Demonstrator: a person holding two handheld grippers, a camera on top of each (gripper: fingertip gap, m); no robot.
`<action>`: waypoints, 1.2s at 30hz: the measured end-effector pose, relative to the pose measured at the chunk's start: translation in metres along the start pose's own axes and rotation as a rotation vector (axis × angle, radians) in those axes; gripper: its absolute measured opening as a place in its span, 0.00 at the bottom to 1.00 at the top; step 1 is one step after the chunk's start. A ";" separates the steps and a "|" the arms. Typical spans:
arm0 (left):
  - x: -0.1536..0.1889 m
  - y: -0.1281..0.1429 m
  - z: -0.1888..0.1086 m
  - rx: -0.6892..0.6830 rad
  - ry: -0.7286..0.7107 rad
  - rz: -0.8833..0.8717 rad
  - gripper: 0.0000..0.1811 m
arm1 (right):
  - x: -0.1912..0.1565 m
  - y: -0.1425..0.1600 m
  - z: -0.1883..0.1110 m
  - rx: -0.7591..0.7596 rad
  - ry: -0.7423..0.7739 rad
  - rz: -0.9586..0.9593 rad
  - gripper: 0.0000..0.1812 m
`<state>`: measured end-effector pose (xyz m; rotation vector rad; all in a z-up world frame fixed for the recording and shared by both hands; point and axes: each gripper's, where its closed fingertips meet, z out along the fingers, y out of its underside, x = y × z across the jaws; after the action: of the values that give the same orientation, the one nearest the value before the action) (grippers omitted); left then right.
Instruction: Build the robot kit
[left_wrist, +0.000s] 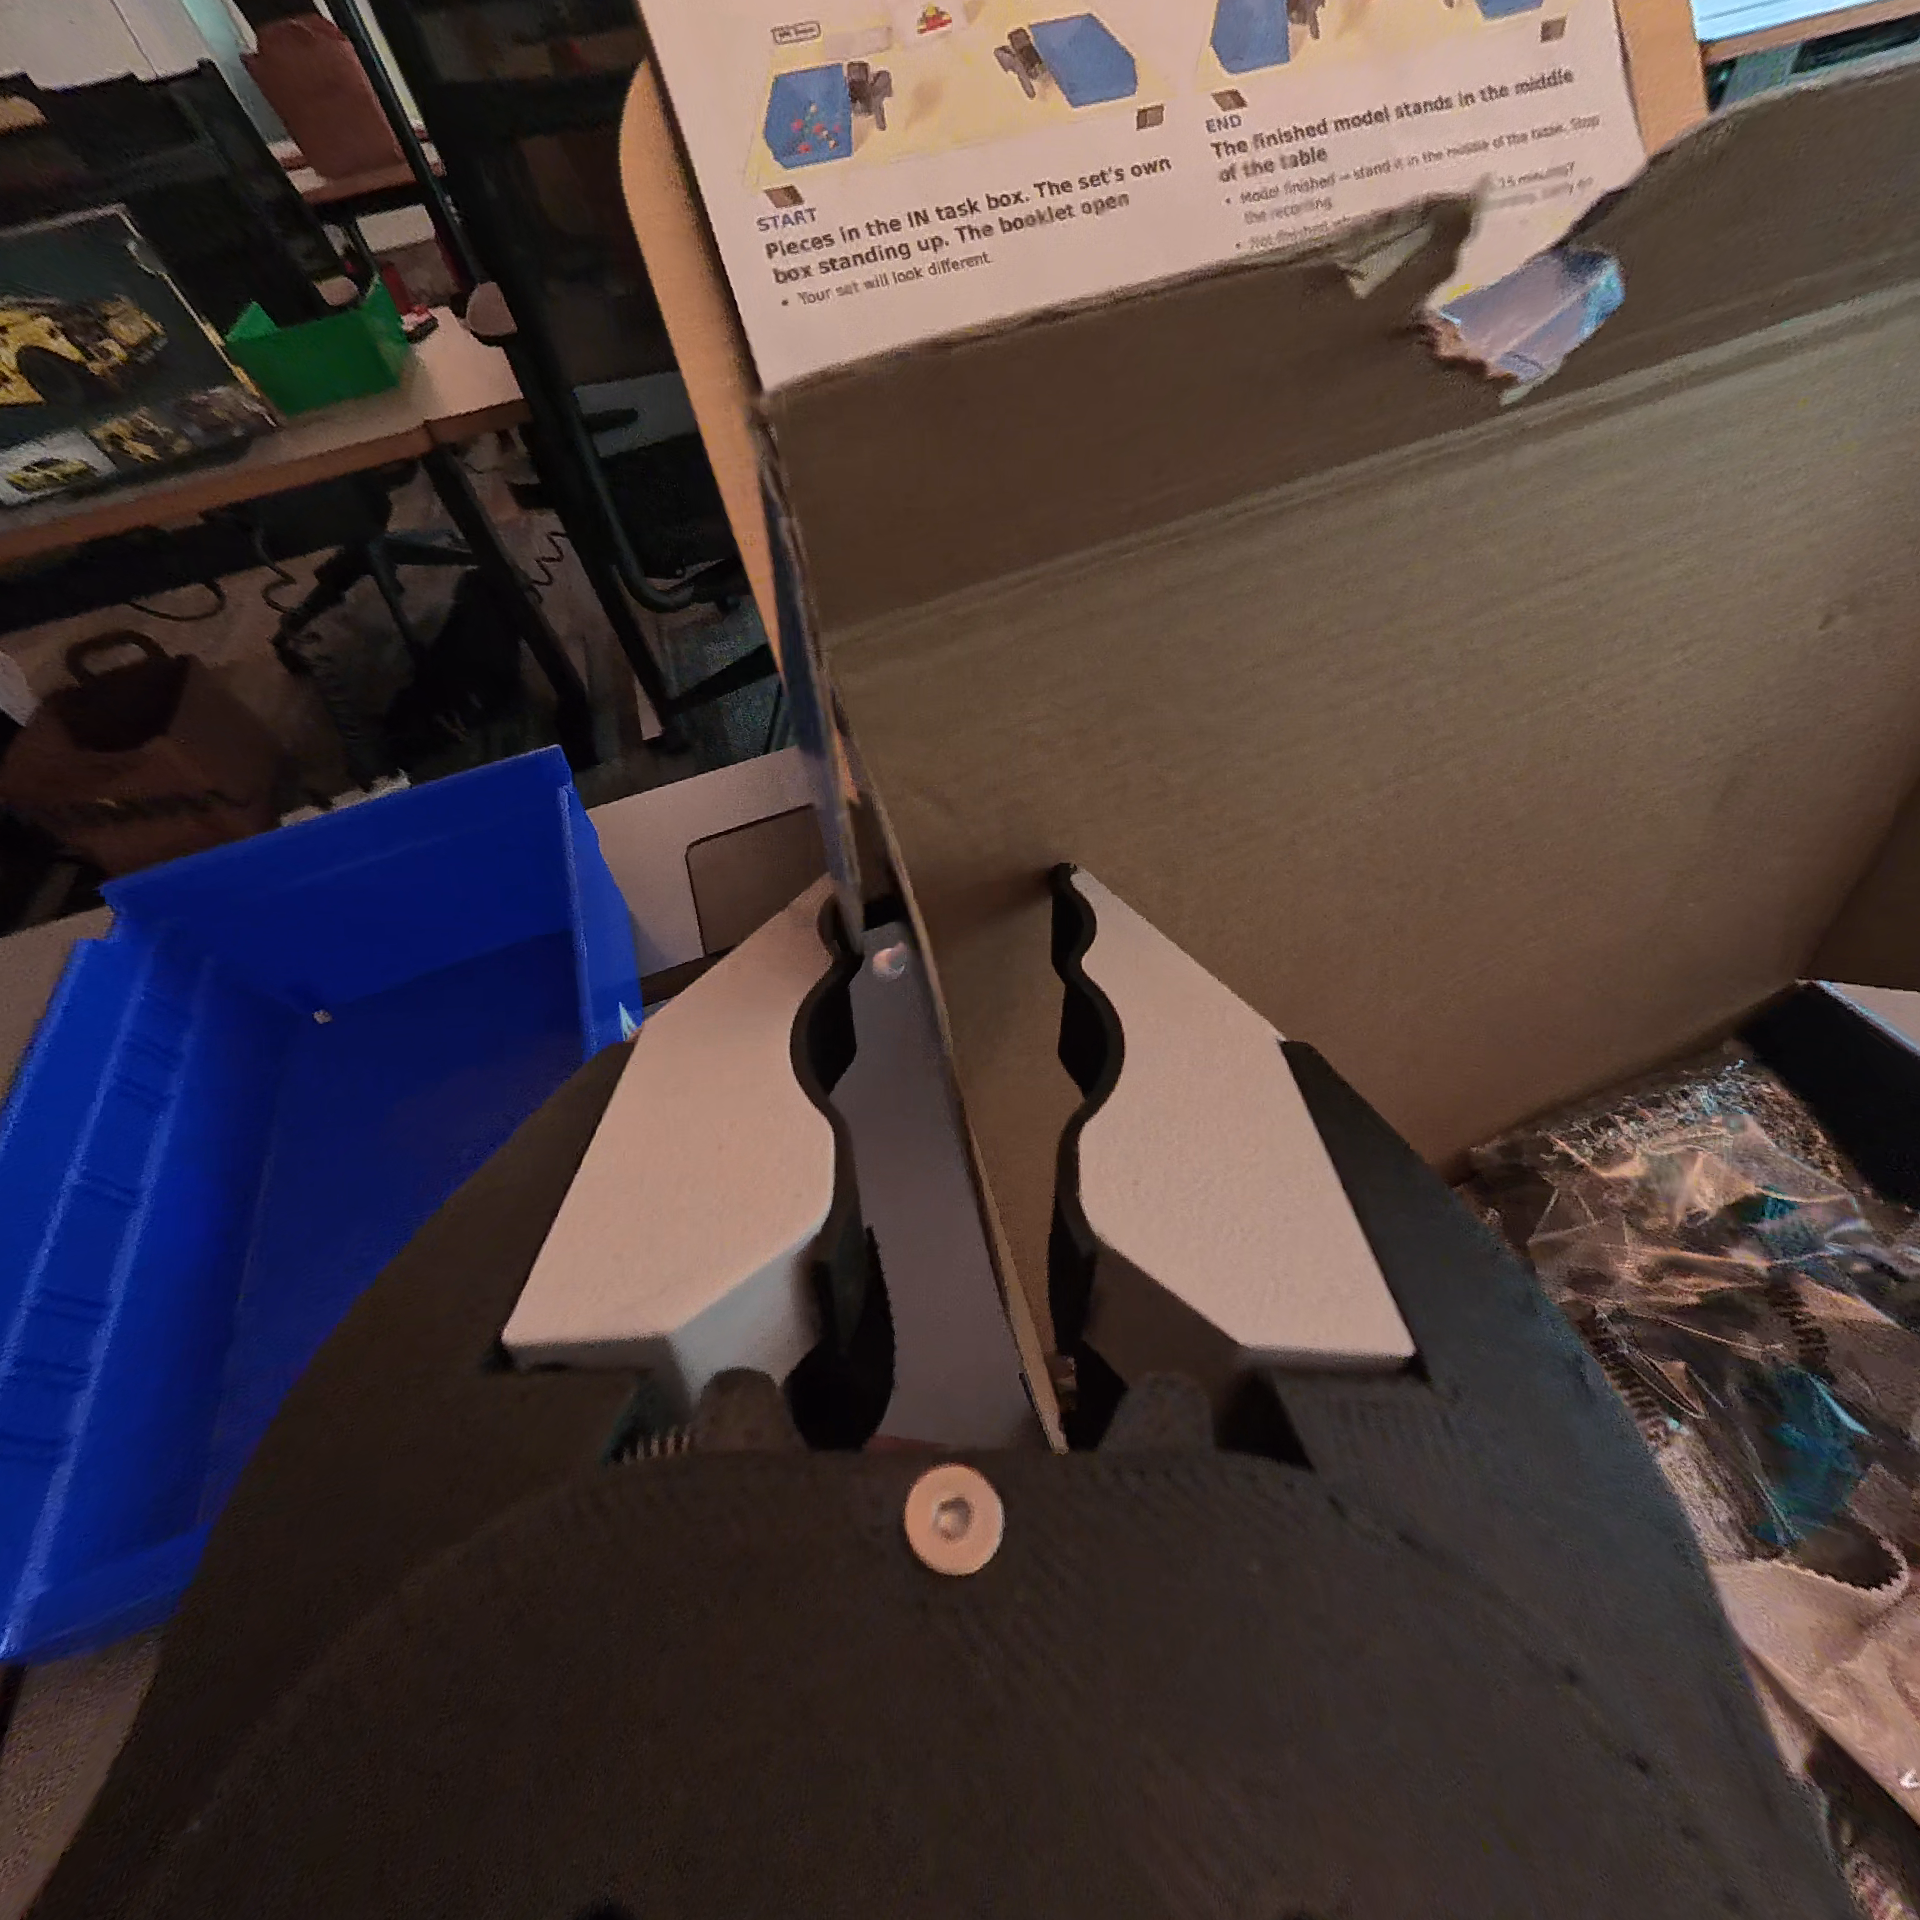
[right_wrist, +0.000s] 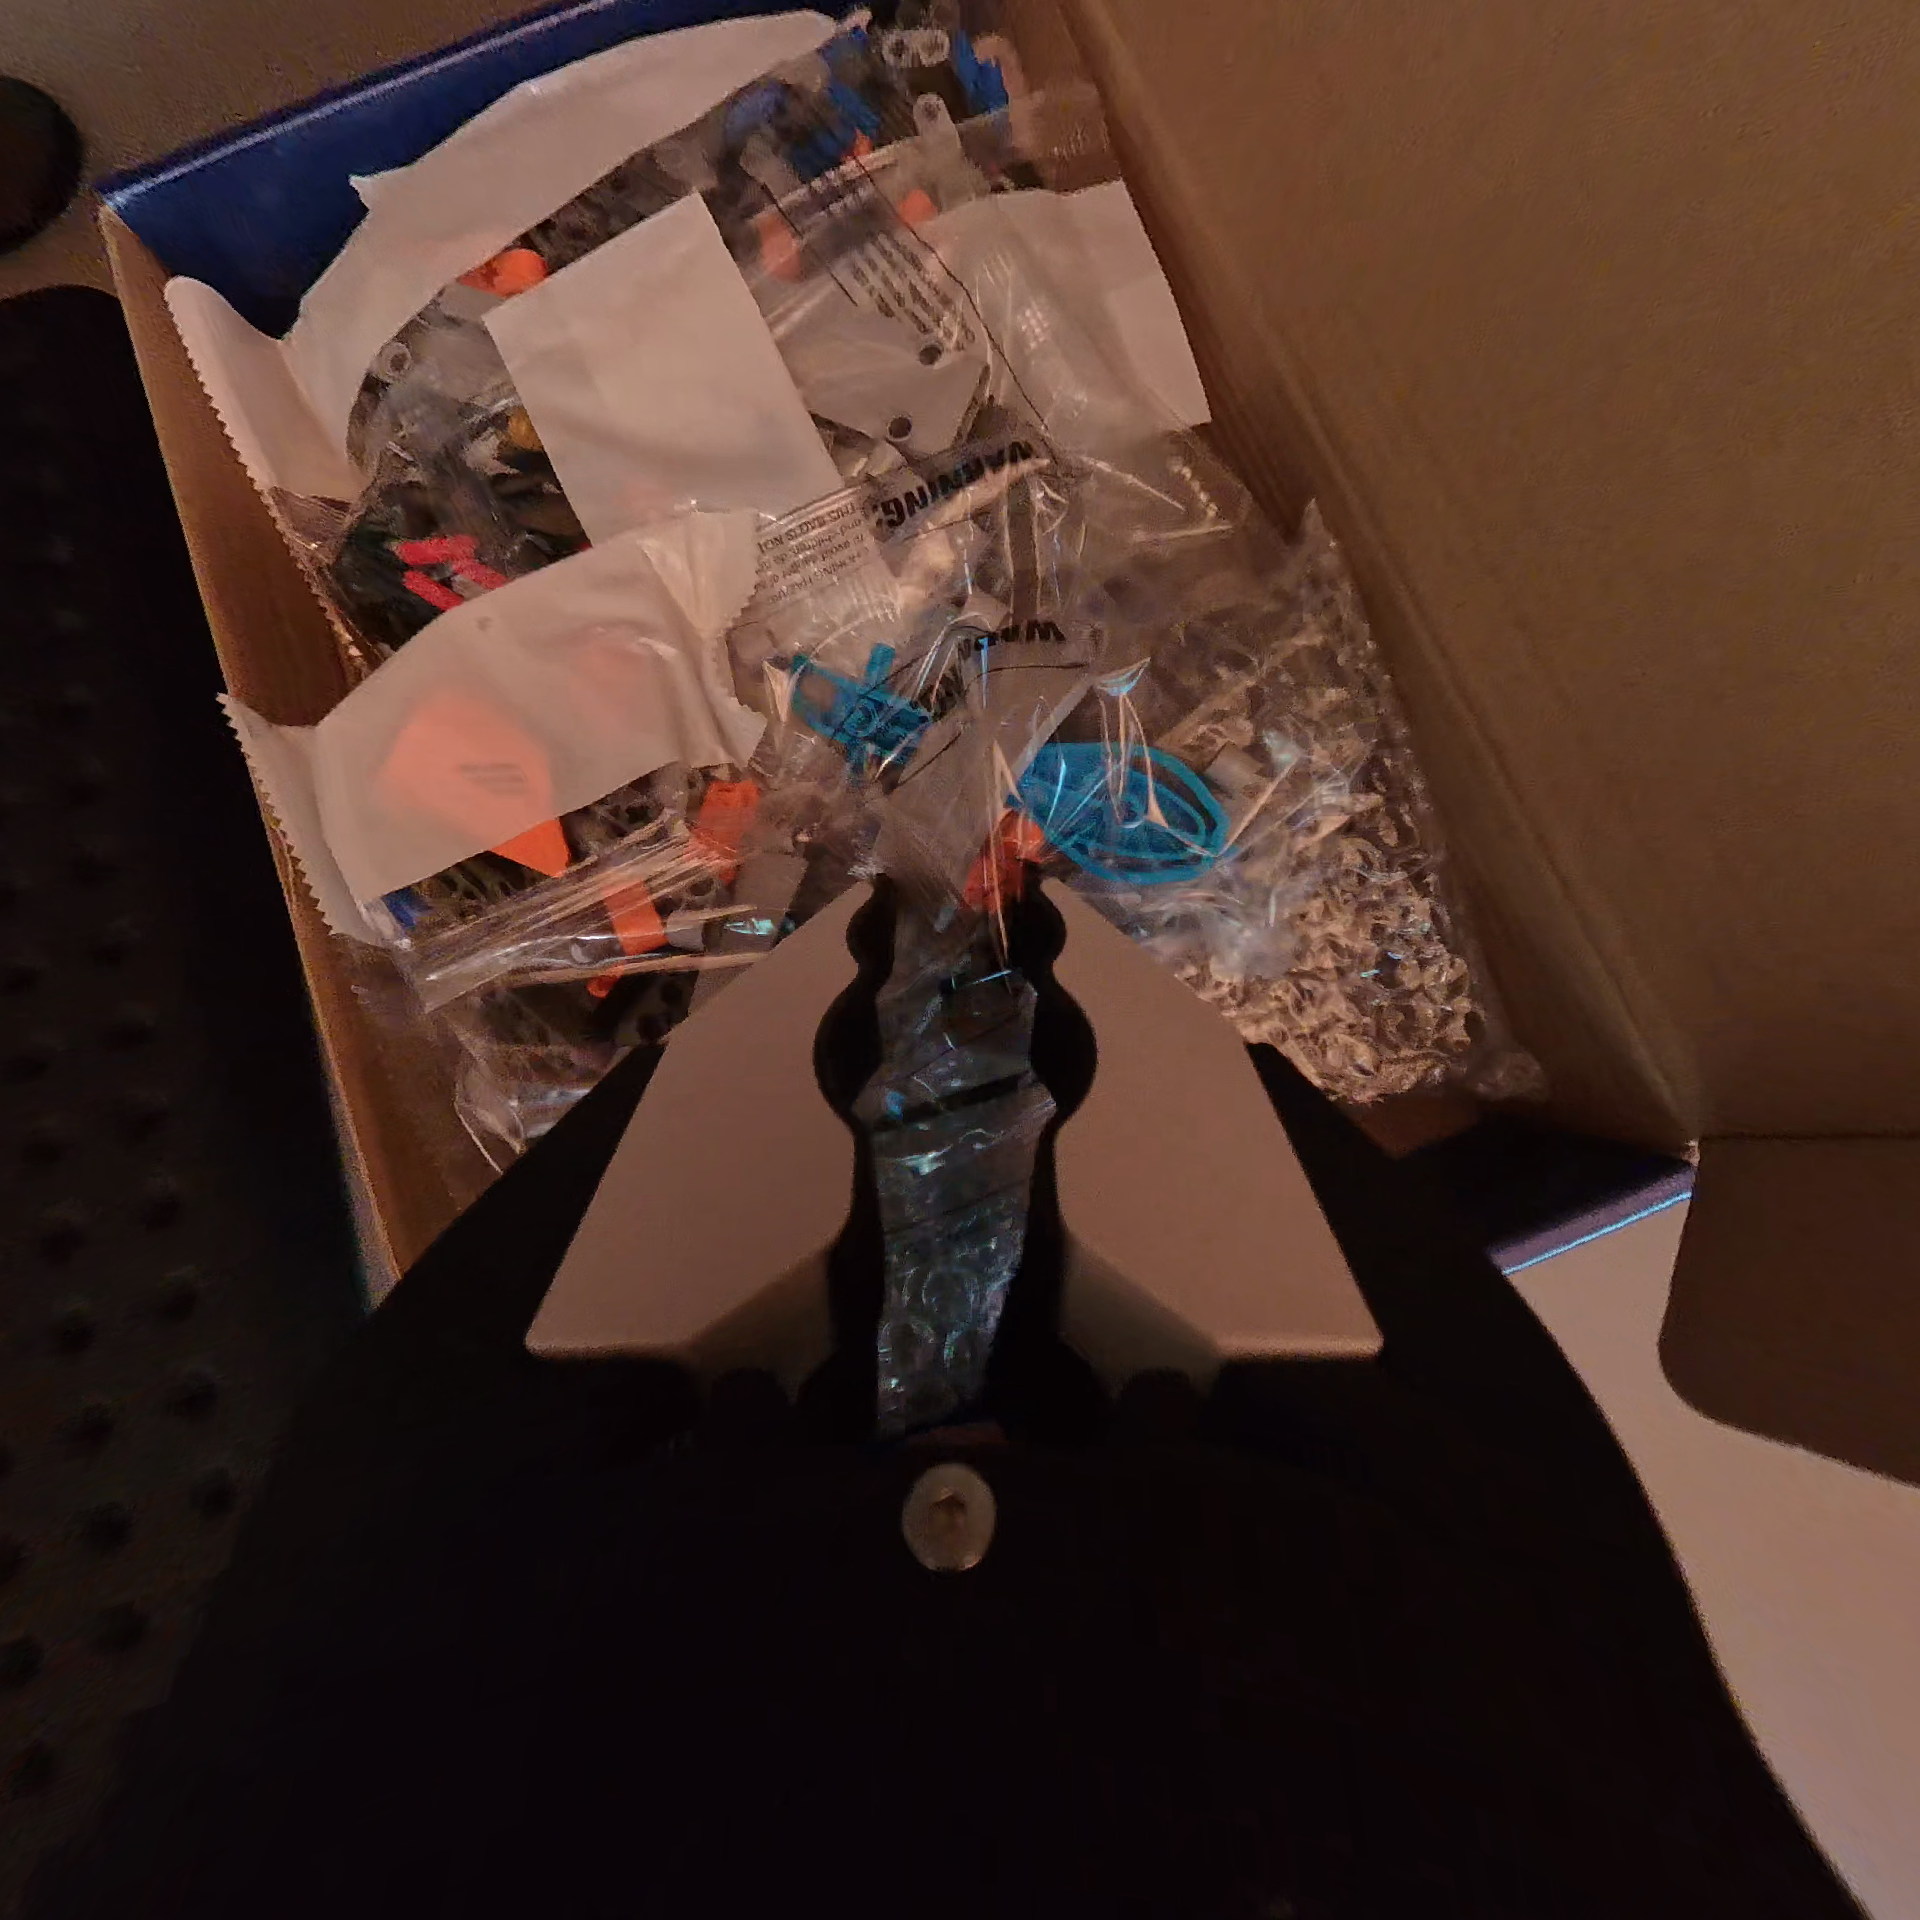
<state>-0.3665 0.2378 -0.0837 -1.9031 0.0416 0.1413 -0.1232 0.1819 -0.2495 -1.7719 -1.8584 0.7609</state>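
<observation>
My left gripper (left_wrist: 951, 899) is open, and the edge of a brown cardboard box lid (left_wrist: 1351, 675) stands upright between its fingers, touching the left fingertip (left_wrist: 831, 935). The open box holds clear plastic bags of small parts (left_wrist: 1714, 1299) at the lower right. In the right wrist view, my right gripper (right_wrist: 956, 888) reaches into the cardboard box (right_wrist: 239, 540) and is shut on a clear plastic bag (right_wrist: 945, 1143) that fills the gap between its fingers. Several other bags (right_wrist: 665, 374) with orange, blue and grey parts lie packed around it. The raised lid (right_wrist: 1558, 416) stands at the right.
An empty blue plastic bin (left_wrist: 312, 1091) sits to the left of the box. A printed instruction sheet (left_wrist: 1039, 156) stands behind the lid. Farther back, a table (left_wrist: 343, 447) carries a green bin (left_wrist: 322, 353) and a boxed set with a yellow vehicle (left_wrist: 94, 364).
</observation>
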 end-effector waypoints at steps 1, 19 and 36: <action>0.000 -0.001 -0.001 0.003 -0.003 -0.003 0.19 | -0.001 -0.002 -0.002 0.014 0.003 -0.003 0.10; -0.004 -0.012 0.009 0.156 -0.041 -0.152 0.16 | 0.001 -0.048 -0.147 0.463 0.030 0.010 0.00; -0.011 -0.046 -0.059 0.217 -0.108 0.012 0.37 | 0.011 -0.091 -0.128 0.506 0.091 -0.004 0.00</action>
<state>-0.3688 0.1974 -0.0198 -1.6767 -0.0041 0.2379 -0.1063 0.2017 -0.0940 -1.4481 -1.4452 1.0233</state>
